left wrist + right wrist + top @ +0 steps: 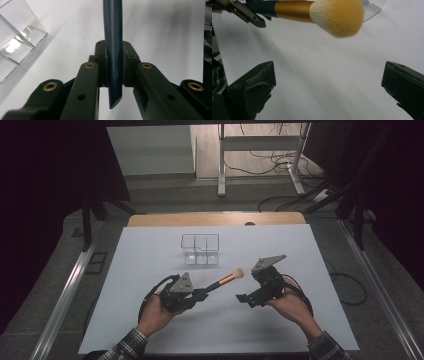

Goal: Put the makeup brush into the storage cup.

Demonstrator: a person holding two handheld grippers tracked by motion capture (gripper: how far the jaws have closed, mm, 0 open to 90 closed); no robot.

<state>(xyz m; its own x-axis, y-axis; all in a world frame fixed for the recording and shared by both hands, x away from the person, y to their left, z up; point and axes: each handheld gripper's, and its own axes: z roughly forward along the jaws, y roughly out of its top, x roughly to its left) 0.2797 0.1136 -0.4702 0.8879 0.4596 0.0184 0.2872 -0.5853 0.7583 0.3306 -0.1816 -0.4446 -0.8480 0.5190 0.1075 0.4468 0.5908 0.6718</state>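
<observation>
A makeup brush [226,279] with a dark handle, a gold ferrule and a pale orange head is held above the white mat. My left gripper [202,294] is shut on its handle [113,50], with the bristles pointing up and to the right. In the right gripper view the brush head [338,16] hangs ahead of my right gripper [328,82], whose jaws stand wide apart with nothing between them. The right gripper [244,298] sits just right of the brush, apart from it. A clear plastic organiser [200,249] with compartments stands behind both.
The white mat [150,255] covers a wooden table [215,219]. The clear organiser's corner [15,42] shows at the left of the left gripper view. Cables and a metal frame lie on the floor beyond the table.
</observation>
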